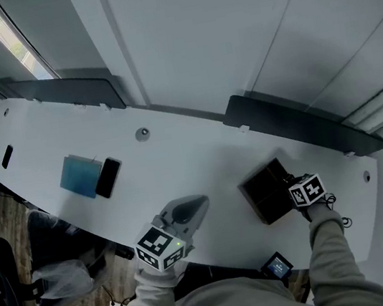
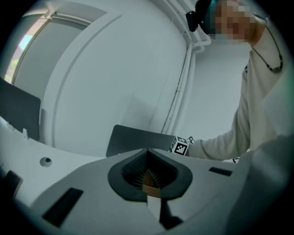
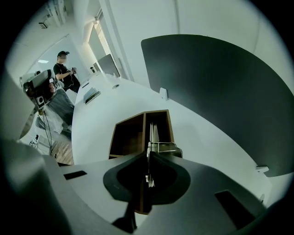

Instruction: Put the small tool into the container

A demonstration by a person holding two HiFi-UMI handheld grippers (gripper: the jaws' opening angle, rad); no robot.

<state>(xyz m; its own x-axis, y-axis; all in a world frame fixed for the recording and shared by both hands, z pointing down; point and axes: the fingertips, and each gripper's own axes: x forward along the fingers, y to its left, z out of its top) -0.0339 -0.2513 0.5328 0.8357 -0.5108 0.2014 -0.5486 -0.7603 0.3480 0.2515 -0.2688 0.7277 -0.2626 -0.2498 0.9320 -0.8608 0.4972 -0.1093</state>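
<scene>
Hovering above the dark wooden box (image 1: 263, 191) near the table's (image 1: 200, 162) front edge, the right gripper (image 3: 148, 158) is pointing steeply downward. Its jaws are pinching a small metal tool (image 3: 161, 147), which is sticking out past the tips. In the right gripper view the tool is hanging over the narrower compartment, to the right of the box's divider. Whether it is touching the box, I cannot tell. The left gripper (image 1: 196, 204) is staying well apart from the box, aiming nearly level across the table. Its jaws are resting together. A small brownish bit is showing at their tips, too unclear to name. A blue pad (image 1: 79, 175) and a black phone (image 1: 108, 177) are lying side by side farther left.
</scene>
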